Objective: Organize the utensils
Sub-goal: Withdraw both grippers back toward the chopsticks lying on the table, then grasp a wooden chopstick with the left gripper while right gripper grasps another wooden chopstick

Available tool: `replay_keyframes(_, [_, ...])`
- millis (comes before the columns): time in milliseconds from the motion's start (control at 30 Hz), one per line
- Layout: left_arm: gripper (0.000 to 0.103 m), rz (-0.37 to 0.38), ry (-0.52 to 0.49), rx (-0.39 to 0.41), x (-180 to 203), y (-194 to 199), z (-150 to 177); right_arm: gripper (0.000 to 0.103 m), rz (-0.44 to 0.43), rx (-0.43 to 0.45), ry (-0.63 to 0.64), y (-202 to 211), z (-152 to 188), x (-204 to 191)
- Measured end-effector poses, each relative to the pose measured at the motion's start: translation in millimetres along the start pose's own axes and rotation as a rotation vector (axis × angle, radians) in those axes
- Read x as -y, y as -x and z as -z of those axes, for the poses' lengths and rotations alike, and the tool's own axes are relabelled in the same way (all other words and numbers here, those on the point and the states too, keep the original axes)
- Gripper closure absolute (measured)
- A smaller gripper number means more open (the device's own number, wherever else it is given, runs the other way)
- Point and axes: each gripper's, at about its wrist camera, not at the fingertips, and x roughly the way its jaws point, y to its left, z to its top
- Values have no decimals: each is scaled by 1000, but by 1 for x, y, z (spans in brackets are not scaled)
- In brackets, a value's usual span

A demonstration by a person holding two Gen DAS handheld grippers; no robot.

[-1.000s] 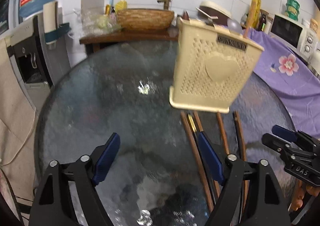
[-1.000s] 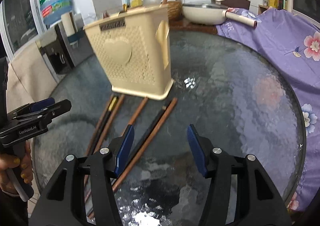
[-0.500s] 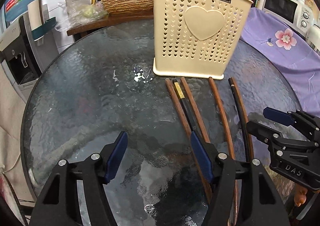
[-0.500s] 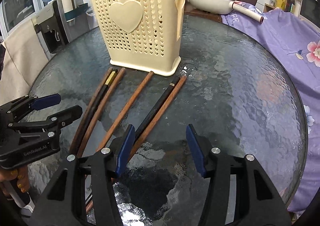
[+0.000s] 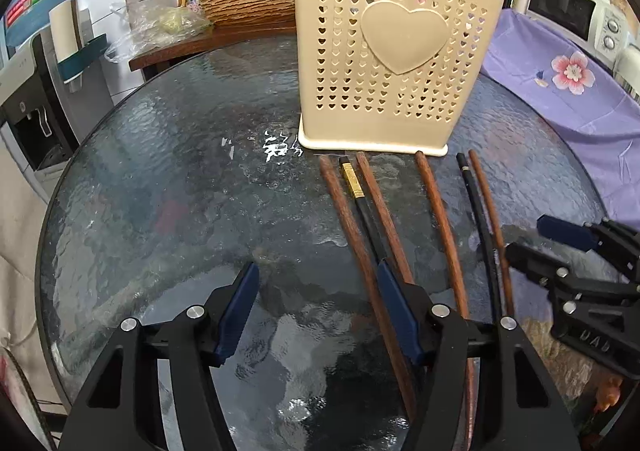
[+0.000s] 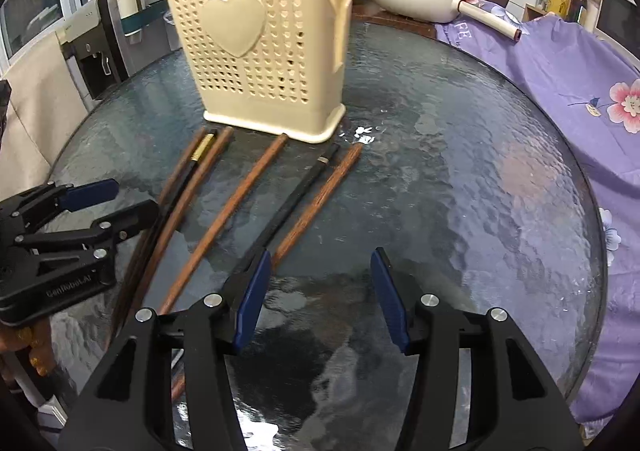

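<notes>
Toward the far edge of the round glass table (image 5: 160, 179) a cream perforated utensil holder (image 5: 394, 67) stands upright; its inside is hidden. Six chopsticks (image 5: 438, 211) lie flat before its base. Both the left gripper (image 5: 318, 311) and right gripper (image 6: 322, 295) hover low near the front edge, fingers spread wide, holding nothing.
</notes>
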Motion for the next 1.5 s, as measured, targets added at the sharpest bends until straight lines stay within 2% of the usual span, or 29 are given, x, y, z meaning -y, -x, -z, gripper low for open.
replay_keyframes(100, [44, -59, 0, 4, -10, 2, -2, 51, 32, -6, -11, 0, 0, 11])
replay_keyframes(167, [44, -71, 20, -5, -18, 3, -3, 51, 24, -2, -42, 2, 1, 19])
replay_keyframes(267, [45, -49, 54, -1, -24, 6, -6, 51, -19, 12, -68, 5, -2, 20])
replay_keyframes(400, [45, -55, 34, 13, -16, 5, -15, 52, -62, 4, -101, -1, -12, 14])
replay_keyframes(467, [45, -64, 29, 14, -13, 2, -17, 57, -76, -1, -126, -5, -17, 13])
replay_keyframes(567, [45, -65, 44, 7, -14, -2, -19, 61, -53, -22, -146, -14, -22, 13])
replay_keyframes(667, [45, -65, 50, 0, -17, -7, -19, 62, -82, -26, -166, -20, -23, 14])
replay_keyframes(800, [45, -69, 48, -10, -19, -12, -17, 62, -14, -23, -132, -19, -23, 14])
replay_keyframes(900, [45, -77, 46, -12, -24, -14, -16, 62, 98, -20, -67, -19, -22, 17])
replay_keyframes(933, [45, -77, 51, -13, -25, -14, -17, 62, 78, -17, -95, -19, -21, 24])
replay_keyframes(1000, [45, -74, 67, -14, -28, -15, -18, 62, -22, -27, -182, -20, -20, 38])
replay_keyframes(1067, [45, -76, 66, -17, -26, -16, -19, 62, -48, -19, -213, -19, -21, 42])
replay_keyframes(1300, [45, -79, 58, -30, -25, -22, -26, 62, -80, -22, -228, -26, -32, 35])
replay_keyframes(1400, [45, -77, 56, -32, -26, -24, -26, 70, -40, -50, -207, -35, -39, 31])
replay_keyframes(1500, [51, -76, 58, -39, -28, -25, -28, 72, -12, -54, -200, -40, -42, 29])
